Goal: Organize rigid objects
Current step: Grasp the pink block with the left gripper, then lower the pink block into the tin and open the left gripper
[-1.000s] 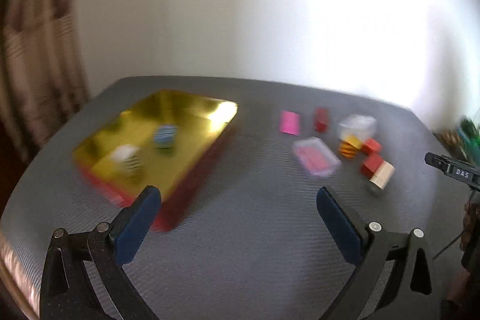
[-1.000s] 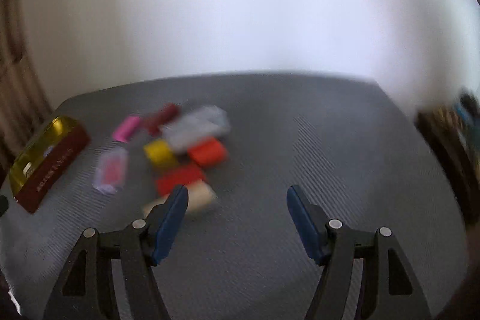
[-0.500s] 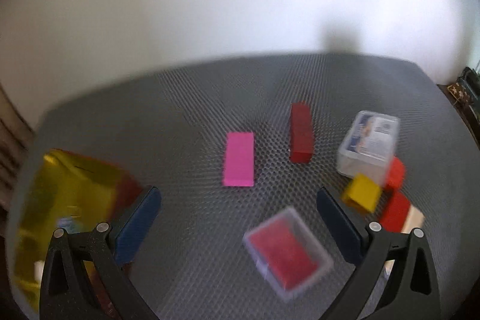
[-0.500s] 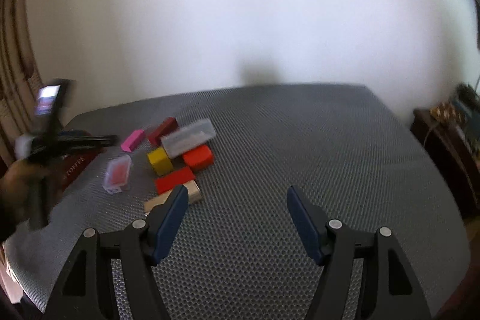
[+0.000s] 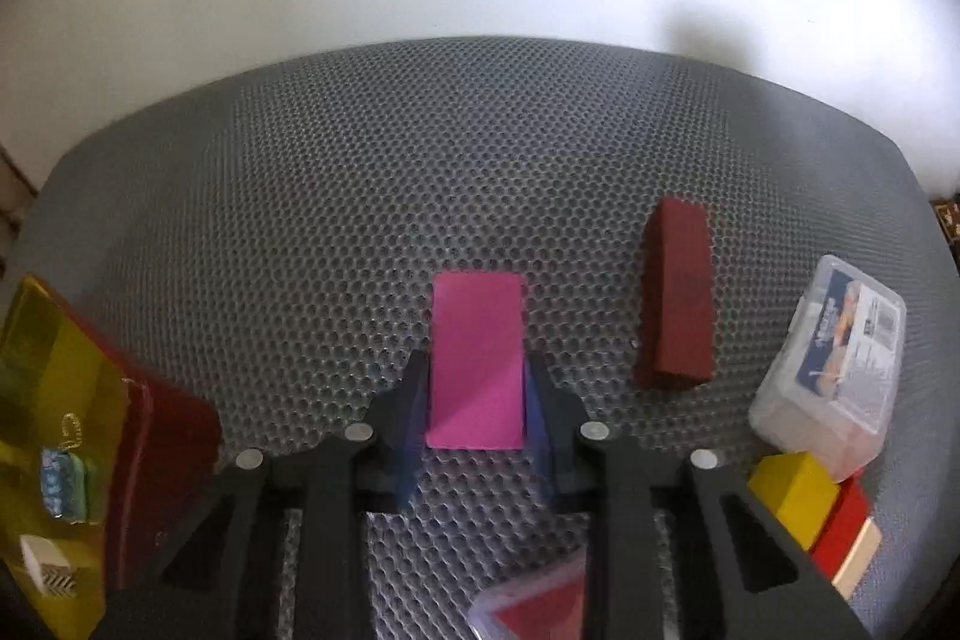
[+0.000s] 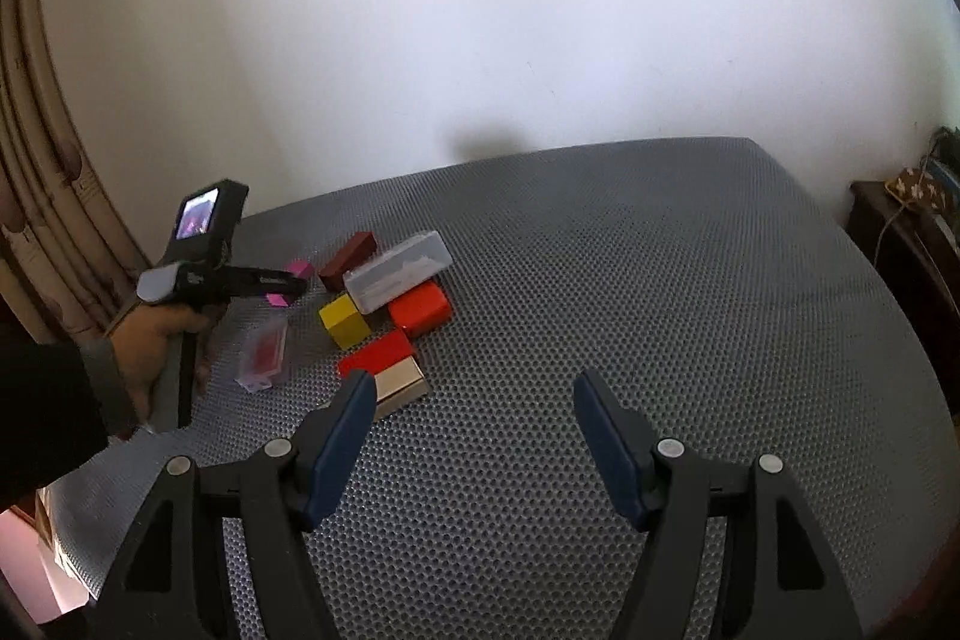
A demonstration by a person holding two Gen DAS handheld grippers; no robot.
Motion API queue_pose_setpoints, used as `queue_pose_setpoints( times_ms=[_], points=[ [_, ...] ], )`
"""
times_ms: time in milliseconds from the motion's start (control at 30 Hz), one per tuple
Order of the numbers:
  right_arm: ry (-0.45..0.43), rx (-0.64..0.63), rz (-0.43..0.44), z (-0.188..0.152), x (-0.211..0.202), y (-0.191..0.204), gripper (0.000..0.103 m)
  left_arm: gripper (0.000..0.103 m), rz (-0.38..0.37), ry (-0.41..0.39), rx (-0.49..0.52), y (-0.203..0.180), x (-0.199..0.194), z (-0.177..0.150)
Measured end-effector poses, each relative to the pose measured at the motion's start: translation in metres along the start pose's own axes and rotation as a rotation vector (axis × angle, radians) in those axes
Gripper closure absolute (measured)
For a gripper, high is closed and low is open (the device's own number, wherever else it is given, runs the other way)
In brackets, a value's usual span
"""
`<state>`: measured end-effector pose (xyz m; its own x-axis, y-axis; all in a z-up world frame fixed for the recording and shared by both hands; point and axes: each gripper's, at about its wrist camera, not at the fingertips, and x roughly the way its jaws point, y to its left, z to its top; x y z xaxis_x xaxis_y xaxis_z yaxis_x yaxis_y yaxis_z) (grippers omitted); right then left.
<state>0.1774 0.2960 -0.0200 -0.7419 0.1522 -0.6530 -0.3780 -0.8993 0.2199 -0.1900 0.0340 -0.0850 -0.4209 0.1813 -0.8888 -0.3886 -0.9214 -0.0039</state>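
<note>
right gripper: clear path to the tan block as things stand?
Probably yes. The right gripper is open, and the tan block lies just ahead of its left finger, at the near edge of the pile with nothing in front.

White wall (image 6: 480, 10), curtain (image 6: 36, 196) at left.

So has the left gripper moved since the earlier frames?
Yes. The left gripper has advanced to the pink block and closed on it; the dark red block lies to its right.

A grey honeycomb mat (image 6: 600, 310) covers the bench (right up to the wall), carrying coloured blocks (image 6: 345, 319), two clear cases (image 6: 399, 277) and a gold tray (image 5: 54, 400).
</note>
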Motion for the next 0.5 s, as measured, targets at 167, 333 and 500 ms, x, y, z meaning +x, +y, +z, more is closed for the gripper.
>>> queue_pose_setpoints(
  times_ms=[167,333,500],
  points=[
    [-0.022,-0.009,-0.003,0.000,-0.006,0.005,0.033,0.077,-0.032,-0.074,0.017,-0.003,-0.045,0.006],
    [-0.033,-0.024,0.005,-0.002,-0.009,0.011,0.033,0.077,-0.037,-0.236,0.017,0.002,-0.119,0.015],
    [-0.041,-0.032,0.001,-0.002,-0.010,0.014,0.033,0.077,-0.048,-0.497,-0.019,0.016,-0.210,0.024]
  ],
)
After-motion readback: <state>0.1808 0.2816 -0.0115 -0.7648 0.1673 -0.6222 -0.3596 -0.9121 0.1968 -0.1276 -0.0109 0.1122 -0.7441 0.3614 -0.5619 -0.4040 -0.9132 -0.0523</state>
